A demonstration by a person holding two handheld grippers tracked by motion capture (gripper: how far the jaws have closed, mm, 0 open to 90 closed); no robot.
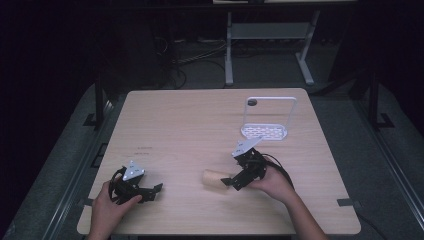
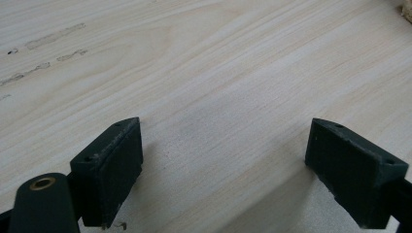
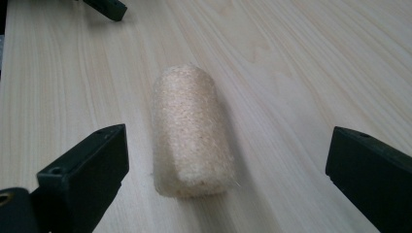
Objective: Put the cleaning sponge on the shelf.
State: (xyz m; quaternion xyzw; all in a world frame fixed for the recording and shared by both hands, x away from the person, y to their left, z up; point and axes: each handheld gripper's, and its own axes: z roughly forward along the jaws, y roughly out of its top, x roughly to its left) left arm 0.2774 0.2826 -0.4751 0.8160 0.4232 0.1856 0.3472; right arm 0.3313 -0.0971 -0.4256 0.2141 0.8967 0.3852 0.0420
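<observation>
While we watch: both grippers low near the table's (image 1: 200, 115) front edge.
Right gripper (image 3: 223, 160): jaws spread around our loofah roll (image 3: 192, 131), not touching.
Left gripper (image 2: 223, 160): jaws released, over bare wood.

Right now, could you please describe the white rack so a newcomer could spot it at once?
Start at the wooden table and look to its far right part. There stands the white rack: a perforated base under a tall arched handle, unlike the tan loofah roll lying nearer the person.

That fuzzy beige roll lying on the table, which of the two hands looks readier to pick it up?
The right. In its own view the right gripper has its fingers spread open on either side of the beige roll. The left gripper sits open over bare table, farther from it.
</observation>
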